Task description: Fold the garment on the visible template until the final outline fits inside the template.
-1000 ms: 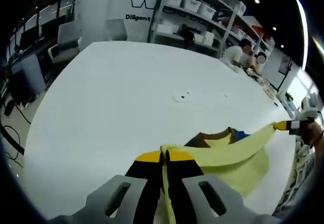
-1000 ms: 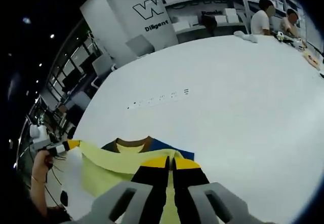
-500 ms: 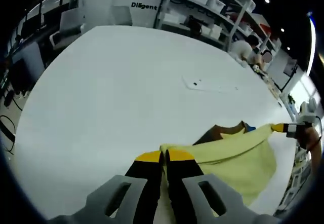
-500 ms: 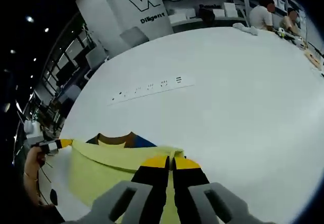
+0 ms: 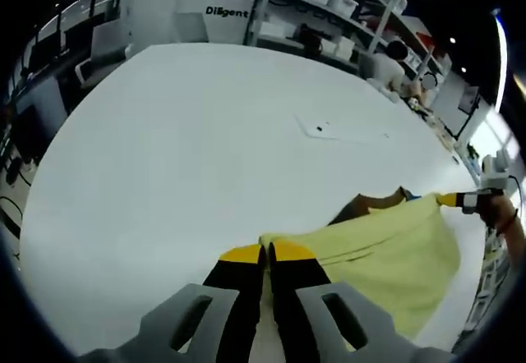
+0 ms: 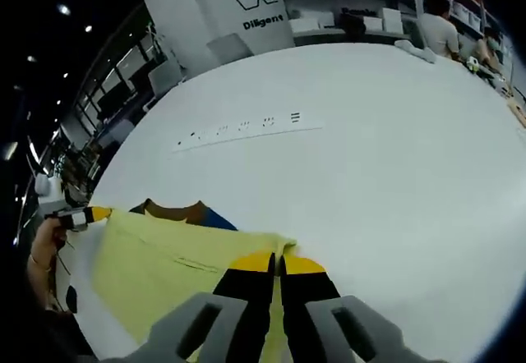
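A pale yellow garment (image 5: pixel 386 252) hangs stretched between both grippers over the white table (image 5: pixel 189 141). My left gripper (image 5: pixel 265 254) is shut on one corner of its top edge. My right gripper (image 6: pixel 278 261) is shut on the other corner, with the cloth (image 6: pixel 164 256) spreading to its left. In the left gripper view the right gripper (image 5: pixel 454 200) shows at the far right, held by a hand. In the right gripper view the left gripper (image 6: pixel 89 214) shows at the far left. A brown and blue piece (image 6: pixel 185 213) peeks from behind the yellow cloth's top edge.
A line of small dark marks (image 6: pixel 242 126) runs across the table beyond the garment. Shelves with white bins (image 5: pixel 316 14) and a white wall panel with lettering (image 6: pixel 263 2) stand behind the table. People sit at the far end (image 5: pixel 390 63). Chairs and desks (image 6: pixel 140 84) line the left side.
The garment's top edge has been pulled tauter and straighter between the grippers. The yellow cloth now covers more of the brown and blue piece behind it.
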The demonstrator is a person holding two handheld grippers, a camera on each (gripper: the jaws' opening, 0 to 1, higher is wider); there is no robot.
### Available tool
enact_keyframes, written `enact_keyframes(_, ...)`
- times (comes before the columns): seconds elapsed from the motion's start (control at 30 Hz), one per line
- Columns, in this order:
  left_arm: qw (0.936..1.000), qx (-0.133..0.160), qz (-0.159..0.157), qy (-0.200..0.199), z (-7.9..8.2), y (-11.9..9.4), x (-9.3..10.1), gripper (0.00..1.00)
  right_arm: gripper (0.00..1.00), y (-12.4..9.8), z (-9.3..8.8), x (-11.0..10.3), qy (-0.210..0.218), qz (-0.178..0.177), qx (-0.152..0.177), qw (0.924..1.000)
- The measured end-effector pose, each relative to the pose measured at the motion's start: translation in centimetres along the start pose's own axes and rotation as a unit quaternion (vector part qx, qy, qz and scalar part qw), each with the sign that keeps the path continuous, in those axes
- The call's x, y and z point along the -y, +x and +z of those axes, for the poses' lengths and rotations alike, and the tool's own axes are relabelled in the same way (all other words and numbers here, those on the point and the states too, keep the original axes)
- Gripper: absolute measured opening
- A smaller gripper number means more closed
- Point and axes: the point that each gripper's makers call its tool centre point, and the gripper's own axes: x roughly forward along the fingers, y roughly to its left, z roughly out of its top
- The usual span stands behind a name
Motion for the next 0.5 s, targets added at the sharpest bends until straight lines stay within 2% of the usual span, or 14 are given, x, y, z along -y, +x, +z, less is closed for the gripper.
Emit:
enact_keyframes(0.07,1.0000,-0.005,0.006,0.001,-0.3,0.3,-0.3,0.01,0.00,0.4,0.1,-0.2,-0.014,0.013,0.007,0.9998)
enact_keyframes(0.1,1.0000,-0.006,0.007,0.001,-0.4,0.3,-0.3,0.01,0.00,0.4,0.3,-0.2,-0.009,0.013,0.013,0.9998)
enact_keyframes(0.13,0.9999,-0.006,0.012,-0.005,-0.6,0.4,-0.4,0.01,0.00,0.4,0.4,-0.7,-0.002,0.028,0.025,0.9993)
enact_keyframes(0.17,0.9999,-0.006,0.011,-0.004,-0.6,0.6,-0.4,0.01,0.00,0.4,0.0,-0.8,-0.001,0.031,0.020,0.9993)
enact_keyframes(0.33,0.9994,0.000,0.016,0.030,-0.5,0.5,-0.1,0.02,0.00,0.5,0.0,-0.8,0.003,0.037,0.033,0.9988)
enact_keyframes(0.4,0.9991,0.002,0.014,0.041,-0.6,0.2,0.3,0.03,0.00,0.4,0.1,-0.9,-0.011,0.038,0.041,0.9984)
enact_keyframes(0.47,0.9979,0.009,0.016,0.061,-0.3,0.0,0.3,0.12,0.00,0.3,0.3,-1.0,-0.023,0.038,0.046,0.9980)
enact_keyframes(0.5,0.9963,0.022,0.018,0.081,0.2,-0.3,0.2,0.17,0.00,0.1,0.7,-1.3,-0.046,0.043,0.056,0.9964)
